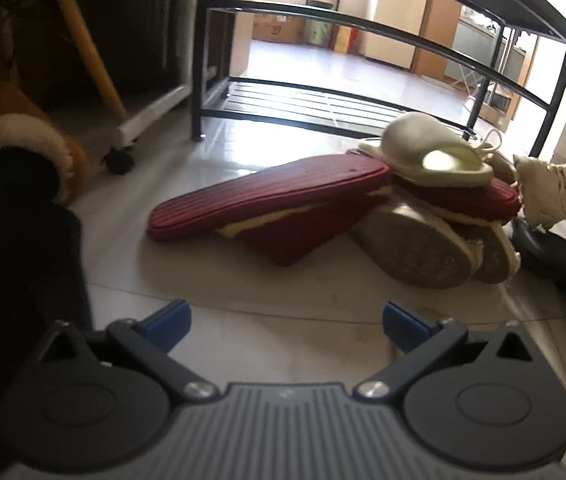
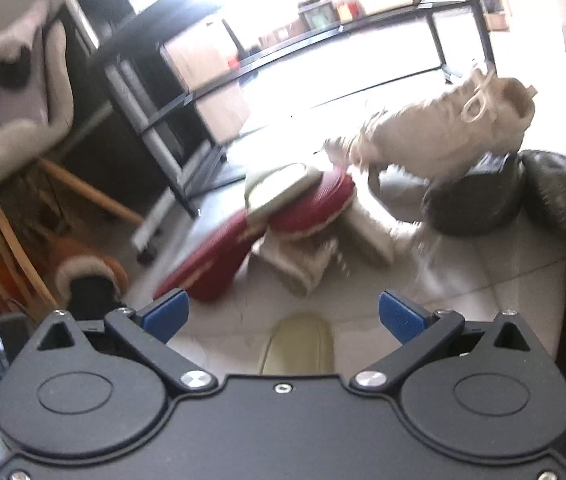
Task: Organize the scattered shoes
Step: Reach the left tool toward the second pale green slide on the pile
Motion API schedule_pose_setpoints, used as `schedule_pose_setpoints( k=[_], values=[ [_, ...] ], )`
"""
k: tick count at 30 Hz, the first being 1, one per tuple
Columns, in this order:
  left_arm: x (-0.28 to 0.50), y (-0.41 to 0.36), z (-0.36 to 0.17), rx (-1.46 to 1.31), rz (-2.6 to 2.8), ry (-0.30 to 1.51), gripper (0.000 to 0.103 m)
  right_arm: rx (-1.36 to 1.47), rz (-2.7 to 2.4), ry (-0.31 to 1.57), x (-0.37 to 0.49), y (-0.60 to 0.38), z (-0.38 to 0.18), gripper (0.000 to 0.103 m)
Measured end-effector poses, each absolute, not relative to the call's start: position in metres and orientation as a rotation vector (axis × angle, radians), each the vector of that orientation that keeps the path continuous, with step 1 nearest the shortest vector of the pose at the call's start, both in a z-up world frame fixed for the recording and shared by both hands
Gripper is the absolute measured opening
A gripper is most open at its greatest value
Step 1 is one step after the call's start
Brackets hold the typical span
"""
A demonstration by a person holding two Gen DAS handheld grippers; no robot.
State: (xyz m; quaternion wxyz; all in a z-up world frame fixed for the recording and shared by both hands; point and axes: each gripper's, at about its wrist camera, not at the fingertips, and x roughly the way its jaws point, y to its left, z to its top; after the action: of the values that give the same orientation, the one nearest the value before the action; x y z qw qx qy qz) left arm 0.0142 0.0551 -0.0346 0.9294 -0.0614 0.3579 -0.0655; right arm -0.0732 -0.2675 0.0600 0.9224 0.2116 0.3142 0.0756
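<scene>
Both grippers stand wide and hold nothing: left gripper [image 1: 285, 326], right gripper [image 2: 281, 318]. The shoes lie heaped on the tiled floor [image 1: 243, 292] before the black metal shoe rack [image 1: 363, 60], whose visible tiers hold no shoes. The heap comprises dark red ribbed-sole slippers [image 1: 267, 196], a pale green rubber slipper [image 1: 427, 152], cream laced sneakers [image 2: 447, 128] and black shoes [image 2: 471, 200]. A second pale green slipper [image 2: 299, 344] lies just below the right gripper. Judged step: selection. The next grasp calls for closing on one shoe edge.
</scene>
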Motion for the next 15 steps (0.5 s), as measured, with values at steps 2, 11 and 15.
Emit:
schedule_pose_setpoints(
  k=[2, 11, 15],
  values=[
    [0.02, 0.044, -0.029, -0.136, -0.158, 0.718, 0.102, 0.462, 0.145, 0.631, -0.075, -0.282, 0.062, 0.103],
    [0.053, -0.026, 0.011, -0.097, -0.233, 0.637, 0.102, 0.549, 0.125, 0.612, -0.083, -0.309, 0.047, 0.103],
    [0.059, -0.04, 0.015, -0.057, -0.201, 0.65, 0.102, 0.565, 0.11, 0.603, -0.08, -0.316, 0.043, 0.103]
  ],
)
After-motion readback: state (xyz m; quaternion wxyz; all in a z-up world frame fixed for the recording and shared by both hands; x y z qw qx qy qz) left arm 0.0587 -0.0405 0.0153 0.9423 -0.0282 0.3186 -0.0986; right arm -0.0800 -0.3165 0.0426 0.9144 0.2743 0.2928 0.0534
